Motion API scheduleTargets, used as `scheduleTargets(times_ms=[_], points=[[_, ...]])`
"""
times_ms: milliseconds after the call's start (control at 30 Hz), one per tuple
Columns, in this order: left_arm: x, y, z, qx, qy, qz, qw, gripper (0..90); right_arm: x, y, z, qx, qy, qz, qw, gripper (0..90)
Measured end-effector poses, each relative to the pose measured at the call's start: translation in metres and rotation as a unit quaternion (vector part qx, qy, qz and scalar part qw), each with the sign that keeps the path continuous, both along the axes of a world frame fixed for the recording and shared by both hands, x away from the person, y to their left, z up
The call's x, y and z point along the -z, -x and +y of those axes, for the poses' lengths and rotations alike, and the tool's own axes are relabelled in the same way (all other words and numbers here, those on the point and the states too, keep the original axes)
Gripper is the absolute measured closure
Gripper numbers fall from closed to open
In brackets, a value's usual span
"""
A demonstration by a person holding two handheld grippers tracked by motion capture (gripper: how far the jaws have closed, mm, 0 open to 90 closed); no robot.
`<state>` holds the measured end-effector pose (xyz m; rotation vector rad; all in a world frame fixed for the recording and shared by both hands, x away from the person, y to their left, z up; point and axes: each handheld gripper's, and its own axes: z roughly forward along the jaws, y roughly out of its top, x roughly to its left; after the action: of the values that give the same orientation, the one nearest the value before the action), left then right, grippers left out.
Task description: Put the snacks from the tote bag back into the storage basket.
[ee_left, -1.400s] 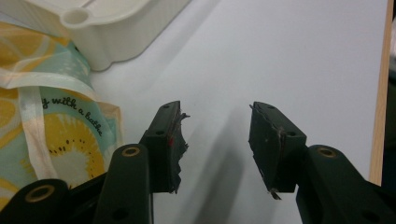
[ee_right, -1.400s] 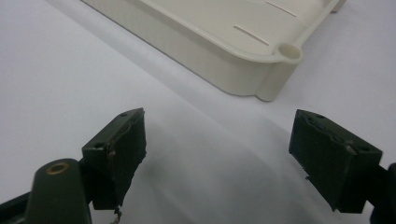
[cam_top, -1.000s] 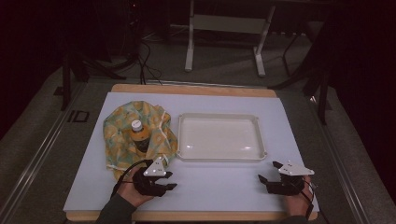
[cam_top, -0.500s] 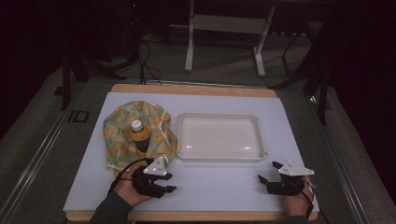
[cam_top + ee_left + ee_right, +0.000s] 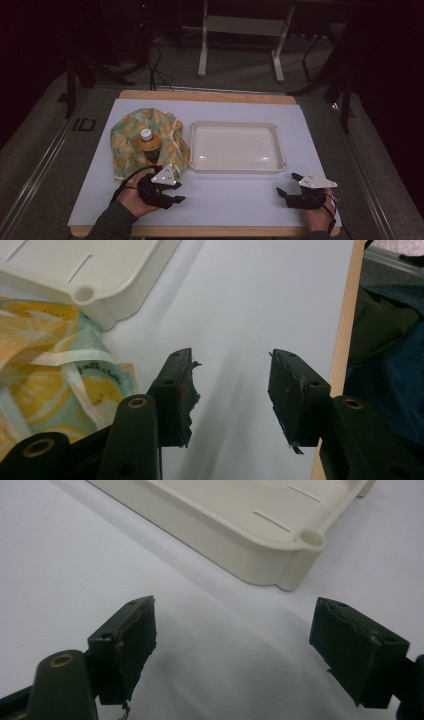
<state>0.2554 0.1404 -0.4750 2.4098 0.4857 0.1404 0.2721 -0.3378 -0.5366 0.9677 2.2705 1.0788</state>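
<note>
Yellow lemon-print cloth bag [image 5: 145,145], bottle [image 5: 148,142] upright in it, lies just ahead of left tool [image 5: 170,192], beside tray [image 5: 235,165]. Left hand nearer. Both tools released, empty; right tool [image 5: 290,192] rests well apart on the surface [image 5: 240,210].

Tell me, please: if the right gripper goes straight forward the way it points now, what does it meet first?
Most likely the white tray. The right gripper has open jaws and bare table ahead, then the tray's side wall near its corner. Depth is unclear, so it might pass just beside that corner.
</note>
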Motion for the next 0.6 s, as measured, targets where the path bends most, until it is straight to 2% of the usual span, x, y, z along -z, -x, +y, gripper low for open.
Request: scheduleTargets(times_ms=[400, 600], points=[[-0.011, -0.002, 0.010, -0.005, -0.019, -0.006, 0.9998, 52.3, 0.000, 0.000, 0.000, 0.000, 0.001, 0.001, 1.0000, 18.3], [-0.013, -0.007, 0.013, -0.009, -0.023, -0.001, 0.9997, 52.1, 0.000, 0.000, 0.000, 0.000, 0.002, 0.002, 1.0000, 18.3]])
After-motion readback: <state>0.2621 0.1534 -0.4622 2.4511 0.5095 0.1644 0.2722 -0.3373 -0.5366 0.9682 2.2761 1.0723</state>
